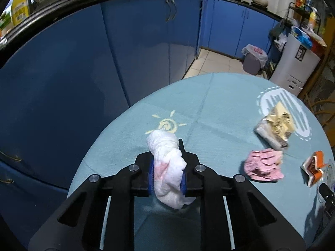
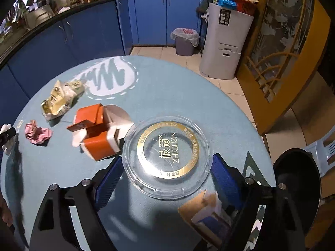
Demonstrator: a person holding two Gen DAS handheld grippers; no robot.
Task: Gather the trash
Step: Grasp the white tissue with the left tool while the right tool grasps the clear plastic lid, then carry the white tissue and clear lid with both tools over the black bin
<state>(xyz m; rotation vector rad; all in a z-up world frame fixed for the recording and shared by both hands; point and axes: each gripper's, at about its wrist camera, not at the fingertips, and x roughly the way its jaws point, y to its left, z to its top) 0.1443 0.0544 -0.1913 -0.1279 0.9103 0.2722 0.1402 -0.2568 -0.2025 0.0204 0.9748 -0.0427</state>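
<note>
My left gripper (image 1: 167, 179) is shut on a crumpled white tissue (image 1: 168, 167) with a pink stain, held above the round table's blue cloth (image 1: 219, 104). A crumpled pink paper (image 1: 263, 165), a gold snack wrapper (image 1: 274, 127) and a torn orange-and-white carton (image 1: 314, 168) lie to its right. In the right wrist view my right gripper (image 2: 165, 181) is open with its blue pads on both sides of a clear round plastic lid (image 2: 166, 153) with a gold ring. The orange carton (image 2: 98, 131), pink paper (image 2: 37, 135) and gold wrapper (image 2: 59, 98) lie to its left.
A grey bin with a plastic liner (image 2: 185, 40) stands on the tiled floor by the blue cabinets (image 2: 150, 16), also in the left wrist view (image 1: 254, 59). A white appliance (image 2: 227, 41) stands beside it. A small brown box (image 2: 206, 215) and a black pan (image 2: 297, 186) are near my right gripper.
</note>
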